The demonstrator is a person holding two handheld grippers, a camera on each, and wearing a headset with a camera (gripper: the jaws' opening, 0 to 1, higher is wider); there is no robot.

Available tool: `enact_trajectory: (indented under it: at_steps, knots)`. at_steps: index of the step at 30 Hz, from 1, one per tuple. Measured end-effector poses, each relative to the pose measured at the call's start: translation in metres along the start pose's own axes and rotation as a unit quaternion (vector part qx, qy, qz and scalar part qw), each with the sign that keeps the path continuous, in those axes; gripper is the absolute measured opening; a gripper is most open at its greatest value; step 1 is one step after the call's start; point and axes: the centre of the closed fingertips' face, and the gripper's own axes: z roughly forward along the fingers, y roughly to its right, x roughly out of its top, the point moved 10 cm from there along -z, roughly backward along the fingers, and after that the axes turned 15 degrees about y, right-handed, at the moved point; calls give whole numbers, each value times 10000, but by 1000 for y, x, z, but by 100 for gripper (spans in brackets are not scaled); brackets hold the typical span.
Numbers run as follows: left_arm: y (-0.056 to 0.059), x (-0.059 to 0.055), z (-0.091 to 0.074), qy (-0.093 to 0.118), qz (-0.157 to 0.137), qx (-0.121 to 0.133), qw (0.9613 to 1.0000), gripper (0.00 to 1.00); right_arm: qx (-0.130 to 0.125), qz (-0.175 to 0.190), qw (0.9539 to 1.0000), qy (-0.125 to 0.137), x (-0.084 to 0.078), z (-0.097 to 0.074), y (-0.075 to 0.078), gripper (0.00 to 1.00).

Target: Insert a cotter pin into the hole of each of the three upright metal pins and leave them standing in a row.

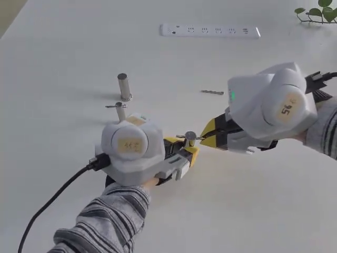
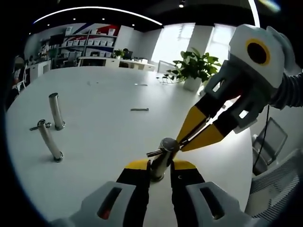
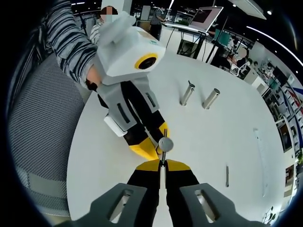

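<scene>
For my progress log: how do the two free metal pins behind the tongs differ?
The farther pin is bare; the nearer pin has a cotter pin across its top. In the head view the farther pin shows its base; the left gripper hides the nearer pin's base. Both stand upright, ungripped.

Upright steel pins — far pin [image 1: 123, 86] bare, middle pin [image 1: 120, 112] cottered, near pin [image 1: 190, 138] with cotter pin [image 2: 154, 152] partway through (a spare cotter pin [image 1: 212, 92] lies flat).

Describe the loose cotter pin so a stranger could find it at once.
Start at the white power strip far across the table. Just nearer, the cotter pin lies flat and alone; its neighbours, the metal pins, stand upright.
</scene>
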Motion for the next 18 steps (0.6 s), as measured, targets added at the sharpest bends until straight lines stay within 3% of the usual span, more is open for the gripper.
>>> enact_trajectory:
  at_steps: [7, 13, 18]
  knots:
    - [0, 0, 0, 8, 13, -8, 10000, 13, -42, 31, 10000, 64, 1, 1, 0, 0]
    - [0, -1, 0, 2, 5, -5, 10000, 13, -189, 135, 9995, 206, 4, -6, 2, 8]
    - [1, -1, -1, 2, -22, 13, 10000, 13, -172, 306, 9991, 225, -1, -11, 1, 6]
